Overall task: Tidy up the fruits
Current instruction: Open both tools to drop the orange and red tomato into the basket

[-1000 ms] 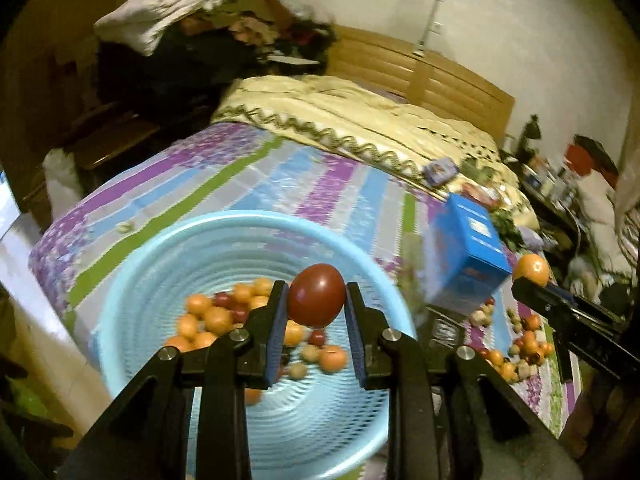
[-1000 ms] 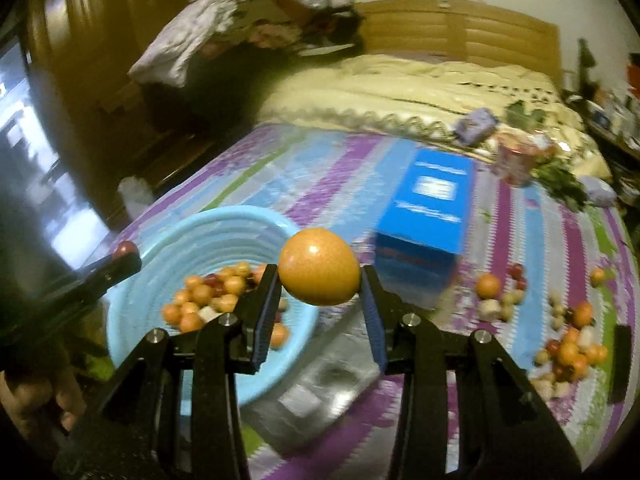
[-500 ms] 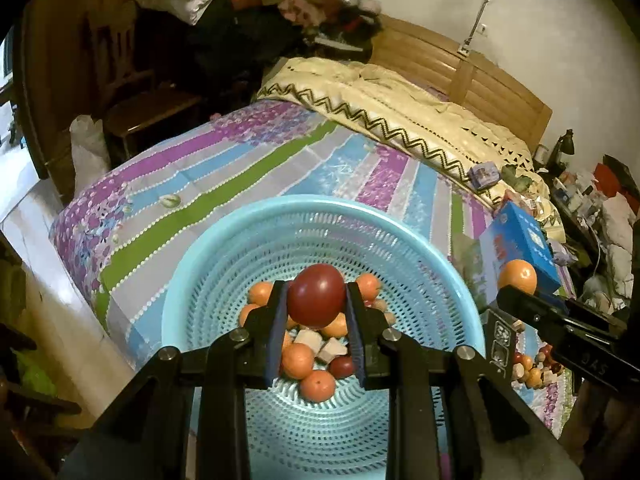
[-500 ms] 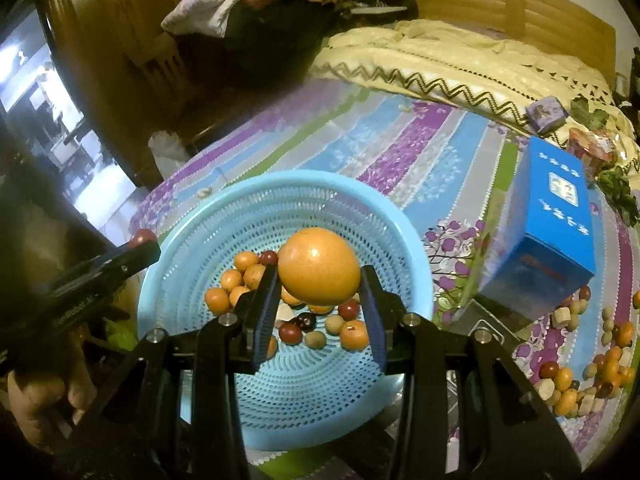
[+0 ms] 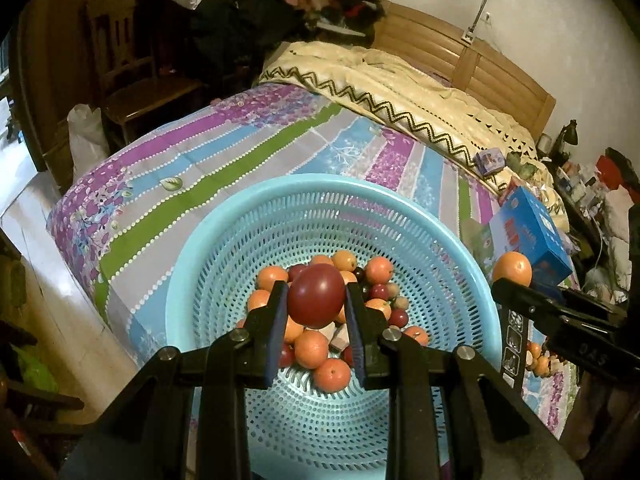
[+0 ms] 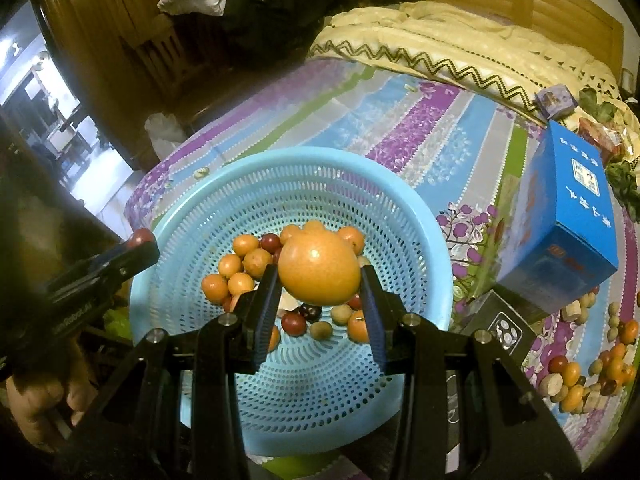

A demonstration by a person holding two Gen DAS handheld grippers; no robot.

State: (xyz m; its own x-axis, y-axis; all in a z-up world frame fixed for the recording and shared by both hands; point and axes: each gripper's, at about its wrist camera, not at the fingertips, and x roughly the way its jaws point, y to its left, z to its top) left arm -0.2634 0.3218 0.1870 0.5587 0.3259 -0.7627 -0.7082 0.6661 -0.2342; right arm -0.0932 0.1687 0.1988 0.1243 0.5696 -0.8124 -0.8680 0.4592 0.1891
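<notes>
Because both fruits are round and smooth, they could roll or slip, so each is pinched across its fat middle, one pad on each side. The left hand-held gripper (image 5: 316, 300) is clamped on a dark red fruit (image 5: 316, 295). It looks like a plum or a small apple, but the light is dim and I cannot be sure. The red fruit seems light and firm with shiny skin, so a soft squeeze should do and a hard one might bruise it. The right hand-held gripper (image 6: 319, 280) is clamped on an orange (image 6: 319, 269). The orange is bigger and likely a bit heavier, and its bumpy skin should grip the pads well.

Each fruit sits right between the tips of its own gripper, up in the air, not touching anything else. Both hang over the blue basket (image 5: 224, 240), above the pile of small fruits (image 5: 320, 344) at its bottom. The basket rests on the striped bed (image 5: 200, 152). More little fruits (image 6: 580, 376) lie loose on the bed to the right, near a blue box (image 6: 568, 216).

I think the next step is to let both fruits go low over the pile, so they do not bounce out.
</notes>
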